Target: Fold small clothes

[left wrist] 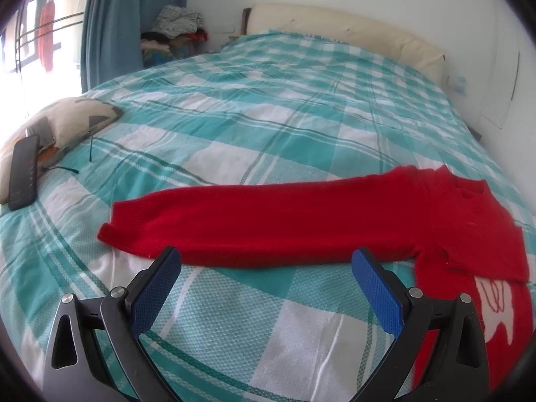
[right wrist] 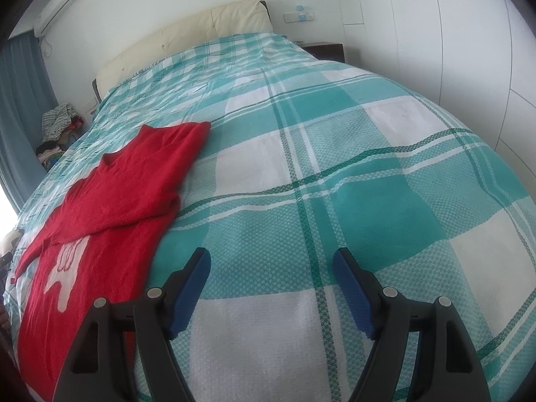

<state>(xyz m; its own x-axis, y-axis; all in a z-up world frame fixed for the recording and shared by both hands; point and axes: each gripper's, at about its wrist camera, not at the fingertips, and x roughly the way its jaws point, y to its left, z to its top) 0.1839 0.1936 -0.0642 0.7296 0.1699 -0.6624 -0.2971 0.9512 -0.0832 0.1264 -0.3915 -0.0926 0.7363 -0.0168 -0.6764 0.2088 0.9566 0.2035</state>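
My left claw hung spread wide over the bed, nothing between its blue pads. Just past its tips lay the red sweater, flat on the checked cover, one sleeve stretched out long toward the left. The other sleeve was folded across the chest, above a white figure on the front. My right claw was gaping too, gripping nothing, over bare cover; from there the sweater lay off to the left, its edge near my left pad but apart from it. A pillow sat at the far left edge of the bed with a dark phone leaning on it. A clothes pile sat by the curtain.
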